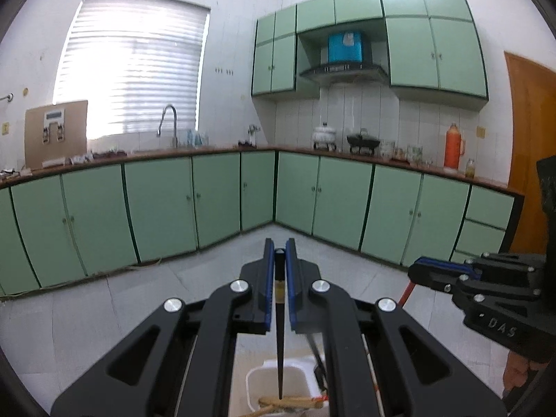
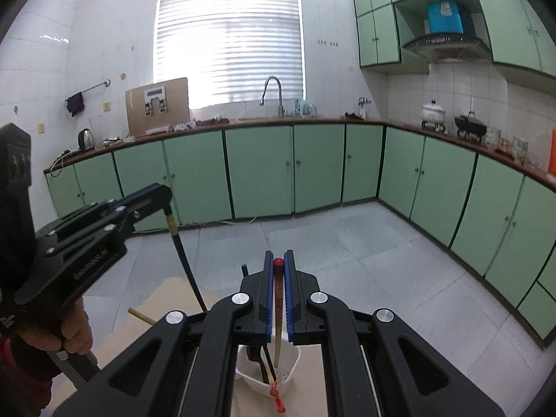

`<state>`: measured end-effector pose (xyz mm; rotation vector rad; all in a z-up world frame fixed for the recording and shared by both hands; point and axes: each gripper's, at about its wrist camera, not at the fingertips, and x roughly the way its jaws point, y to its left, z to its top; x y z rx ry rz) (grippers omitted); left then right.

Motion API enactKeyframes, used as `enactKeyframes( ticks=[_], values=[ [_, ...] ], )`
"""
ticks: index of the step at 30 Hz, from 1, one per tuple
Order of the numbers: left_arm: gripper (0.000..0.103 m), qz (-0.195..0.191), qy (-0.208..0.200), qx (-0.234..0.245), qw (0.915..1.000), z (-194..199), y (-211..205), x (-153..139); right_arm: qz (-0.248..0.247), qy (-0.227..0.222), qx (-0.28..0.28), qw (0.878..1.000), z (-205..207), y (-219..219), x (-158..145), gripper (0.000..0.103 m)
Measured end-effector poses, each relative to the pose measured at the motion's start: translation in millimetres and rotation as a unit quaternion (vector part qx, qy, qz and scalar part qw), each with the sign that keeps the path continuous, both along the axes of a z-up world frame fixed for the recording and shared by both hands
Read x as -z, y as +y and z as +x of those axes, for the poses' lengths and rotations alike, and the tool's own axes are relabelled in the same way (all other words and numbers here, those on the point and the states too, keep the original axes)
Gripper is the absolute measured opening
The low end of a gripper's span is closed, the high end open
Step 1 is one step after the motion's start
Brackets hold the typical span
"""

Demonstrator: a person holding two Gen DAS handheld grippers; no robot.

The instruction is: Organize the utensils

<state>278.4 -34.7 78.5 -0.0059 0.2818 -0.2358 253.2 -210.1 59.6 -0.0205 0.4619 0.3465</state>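
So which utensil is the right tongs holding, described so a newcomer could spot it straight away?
Start at the white container on the pale board at the bottom of the right wrist view. Directly above it, the right tongs are shut on a slim reddish-brown chopstick. Its red cap and pale lower end set it apart from the black chopstick in the left tongs.
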Motion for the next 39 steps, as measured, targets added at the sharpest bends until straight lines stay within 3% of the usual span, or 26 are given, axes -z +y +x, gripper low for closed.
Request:
enactKeyframes(
  ticks=[5,12,15,17,20,25,32,39],
  values=[
    [0.006,0.002,0.035,0.003,0.9994,9.7,8.8,22.5,0.0,0.022,-0.009,1.0,6.2,2.1,13.3,0.006],
    [0.008,0.0,0.054,0.005,0.9985,6.5,17.4,38.6,0.011,0.052,-0.015,0.998,1.8,-0.6,30.5,0.007],
    [0.015,-0.007,0.059,0.004,0.9982,1.2,23.0,40.3,0.016,0.056,-0.012,0.998,-4.7,-3.8,33.3,0.007],
    [0.025,-0.012,0.057,0.002,0.9983,-5.9,27.3,39.1,0.02,0.054,-0.013,0.998,-9.3,-7.6,32.1,0.01],
    [0.034,-0.013,0.05,-0.003,0.9987,-17.1,29.5,35.6,0.026,0.042,-0.003,0.999,-22.2,-13.2,26.2,0.021],
    [0.051,-0.026,0.035,-0.012,0.999,-44.5,37.5,26.3,0.033,0.014,0.015,0.999,-50.0,-19.1,13.3,0.05],
    [0.082,-0.022,0.021,-0.022,0.9993,-94.5,39.7,24.5,0.032,-0.02,0.033,0.999,-101.6,-20.1,9.3,0.068],
    [0.091,-0.016,0.022,-0.026,0.9993,-141.8,41.8,30.9,0.042,-0.027,0.038,0.998,-143.4,-14.1,14.9,0.082]
  ],
)
